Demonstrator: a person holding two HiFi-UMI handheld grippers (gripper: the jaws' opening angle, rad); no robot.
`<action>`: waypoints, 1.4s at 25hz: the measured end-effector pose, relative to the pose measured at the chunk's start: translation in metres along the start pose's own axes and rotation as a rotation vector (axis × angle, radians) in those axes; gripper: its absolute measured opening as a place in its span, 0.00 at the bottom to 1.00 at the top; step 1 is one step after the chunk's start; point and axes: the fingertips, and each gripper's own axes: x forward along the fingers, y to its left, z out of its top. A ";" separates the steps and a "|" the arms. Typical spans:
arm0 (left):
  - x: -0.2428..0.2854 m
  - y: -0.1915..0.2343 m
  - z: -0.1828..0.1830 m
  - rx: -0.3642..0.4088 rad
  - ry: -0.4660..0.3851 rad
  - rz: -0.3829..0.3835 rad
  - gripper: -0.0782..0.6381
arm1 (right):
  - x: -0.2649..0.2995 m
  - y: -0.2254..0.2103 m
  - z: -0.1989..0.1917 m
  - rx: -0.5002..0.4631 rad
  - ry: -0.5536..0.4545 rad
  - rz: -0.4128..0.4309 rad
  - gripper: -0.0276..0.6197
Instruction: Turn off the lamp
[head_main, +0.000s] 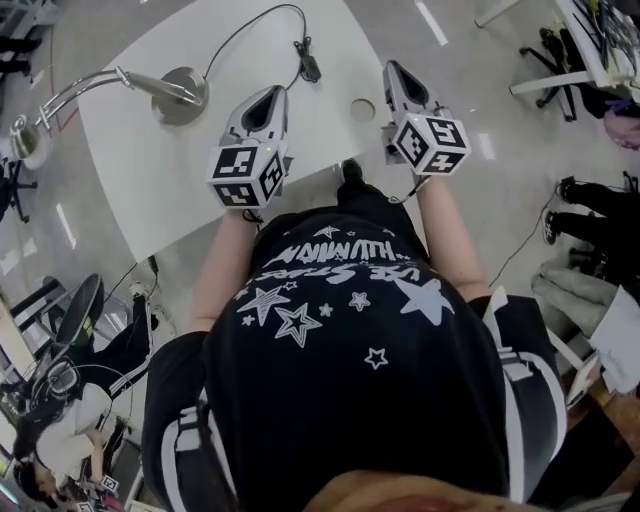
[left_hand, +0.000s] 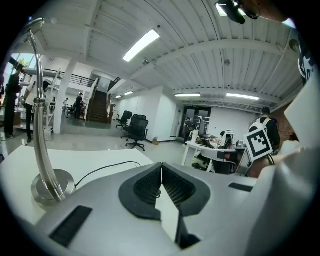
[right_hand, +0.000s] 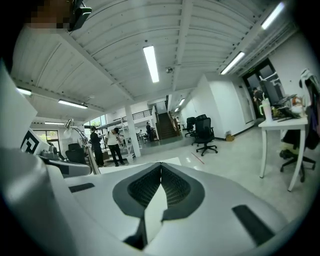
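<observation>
White table (head_main: 140, 185) with lamp (head_main: 181, 96), left hand-held gripper (head_main: 270, 95) and right hand-held gripper (head_main: 396, 70) nearby, jaws together, both empty

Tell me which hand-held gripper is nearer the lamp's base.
The left hand-held gripper: its tip is close beside the round lamp base, while the right hand-held gripper is farther off, beyond the black cable.

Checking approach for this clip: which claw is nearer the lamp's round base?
Left. The left claw hovers beside the lamp base; the right claw is farther off, on the other side of the cord's inline switch.
</observation>
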 end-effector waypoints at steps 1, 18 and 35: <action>0.007 0.001 0.000 -0.002 0.004 0.015 0.12 | 0.008 -0.005 0.002 0.000 0.004 0.015 0.05; 0.084 -0.006 -0.054 -0.059 0.132 0.249 0.13 | 0.099 -0.044 -0.006 -0.020 0.138 0.291 0.05; 0.104 -0.004 -0.102 -0.024 0.247 0.371 0.29 | 0.106 -0.024 -0.036 -0.013 0.226 0.414 0.05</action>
